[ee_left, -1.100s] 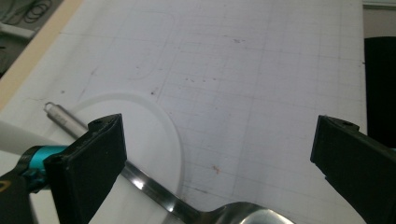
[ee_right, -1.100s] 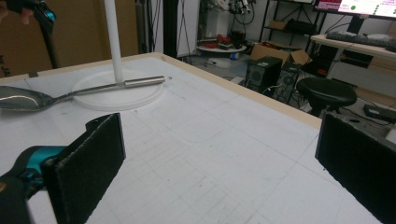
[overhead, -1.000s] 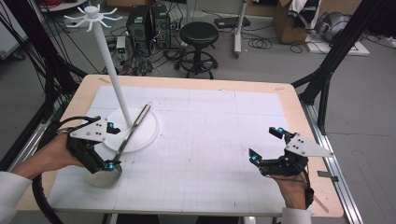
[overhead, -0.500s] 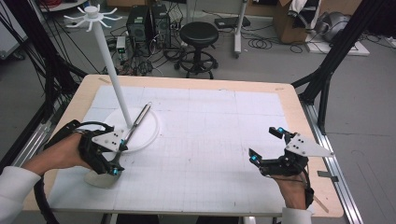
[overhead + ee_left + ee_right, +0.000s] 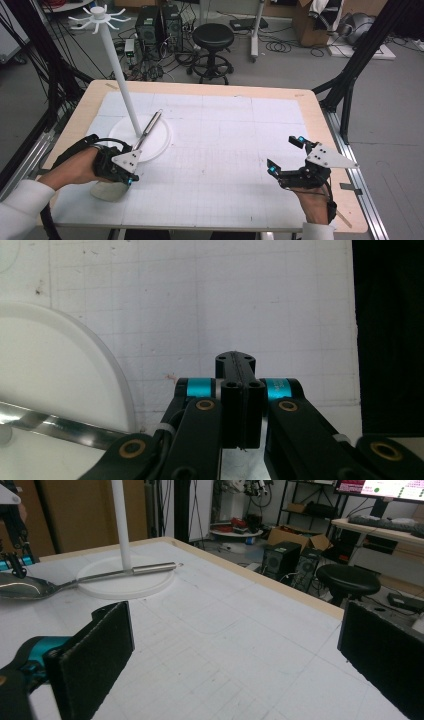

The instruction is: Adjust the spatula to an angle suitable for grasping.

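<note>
Drawn back toward the table's near left corner, the left gripper (image 5: 129, 176) has its jaws pressed together above the spoon's bowl (image 5: 107, 190). Its handle (image 5: 148, 129) rests across the white stand base (image 5: 155, 140). Right gripper (image 5: 285, 157) hovers, jaws wide apart.

Black grippers (image 5: 300, 170) with teal bands, brass screws, grey three-cornered plates; white sleeves (image 5: 20, 205).
</note>
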The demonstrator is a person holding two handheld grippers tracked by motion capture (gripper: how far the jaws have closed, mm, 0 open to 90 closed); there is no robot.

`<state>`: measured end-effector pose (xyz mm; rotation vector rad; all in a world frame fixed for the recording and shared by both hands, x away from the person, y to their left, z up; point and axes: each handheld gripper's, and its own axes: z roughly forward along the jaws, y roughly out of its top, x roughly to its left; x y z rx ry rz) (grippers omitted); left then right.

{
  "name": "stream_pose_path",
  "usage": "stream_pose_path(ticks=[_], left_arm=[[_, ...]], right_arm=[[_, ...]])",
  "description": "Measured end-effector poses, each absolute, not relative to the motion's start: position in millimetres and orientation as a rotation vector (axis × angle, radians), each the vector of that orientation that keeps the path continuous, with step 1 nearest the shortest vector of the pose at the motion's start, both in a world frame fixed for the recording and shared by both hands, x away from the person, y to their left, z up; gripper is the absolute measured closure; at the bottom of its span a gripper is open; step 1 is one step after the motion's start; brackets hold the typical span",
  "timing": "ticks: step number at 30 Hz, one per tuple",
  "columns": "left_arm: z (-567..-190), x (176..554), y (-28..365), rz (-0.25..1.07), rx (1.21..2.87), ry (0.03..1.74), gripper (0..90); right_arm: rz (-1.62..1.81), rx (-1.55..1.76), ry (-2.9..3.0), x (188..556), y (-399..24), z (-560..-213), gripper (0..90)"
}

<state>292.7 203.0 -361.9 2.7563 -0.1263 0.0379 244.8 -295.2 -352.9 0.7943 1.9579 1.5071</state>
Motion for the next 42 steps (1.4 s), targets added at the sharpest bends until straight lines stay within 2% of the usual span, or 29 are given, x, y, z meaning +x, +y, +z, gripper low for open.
stream_pose_path(ticks=[14, 42], left_arm=[[-393, 291, 202, -0.042, 2.817, -0.099, 89.8], [-407, 285, 207, -0.139, 2.886, -0.096, 89.8]], right_arm=[[1.498, 0.801, 1.956, 245, -296, -353, 0.8], [1.491, 0.816, 1.955, 245, -298, -354, 0.8]])
